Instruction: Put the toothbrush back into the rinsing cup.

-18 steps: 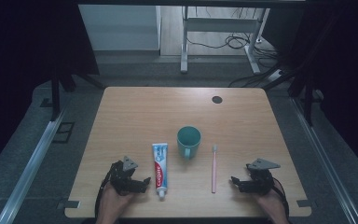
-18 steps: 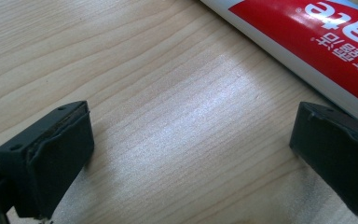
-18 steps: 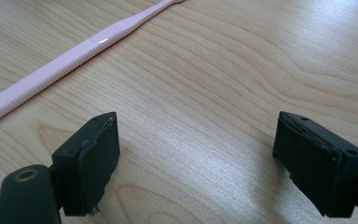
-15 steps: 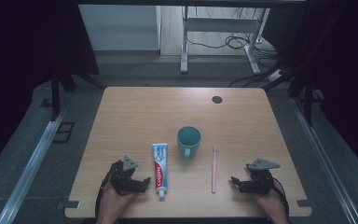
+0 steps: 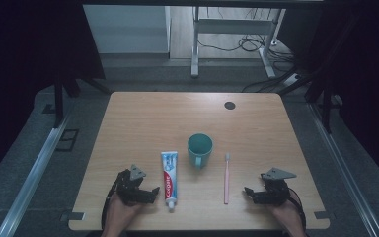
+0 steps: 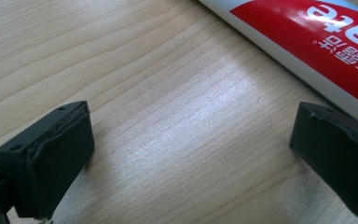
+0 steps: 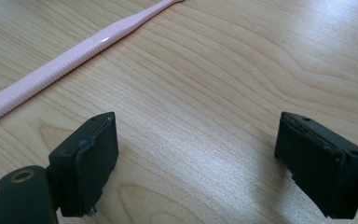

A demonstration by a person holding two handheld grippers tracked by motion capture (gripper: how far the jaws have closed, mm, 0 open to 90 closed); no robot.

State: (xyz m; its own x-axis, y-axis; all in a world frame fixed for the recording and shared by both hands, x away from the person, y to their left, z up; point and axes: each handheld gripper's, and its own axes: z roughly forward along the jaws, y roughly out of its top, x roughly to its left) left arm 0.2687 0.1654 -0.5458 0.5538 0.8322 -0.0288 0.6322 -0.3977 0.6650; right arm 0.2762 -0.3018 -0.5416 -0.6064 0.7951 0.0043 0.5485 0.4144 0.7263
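In the high view, a red-and-white plastic toothpaste tube (image 5: 169,177) and a slim pink plastic toothbrush (image 5: 226,178) are laid lengthwise on the pale wooden table (image 5: 148,118), cap and handle end nearest the person, flanking a round teal mug (image 5: 199,148). In the gripper views, the left gripper (image 6: 191,158) is seen spread wide beside the glossy tube; the right gripper (image 7: 196,163) is spread wide near the ribbed handle.
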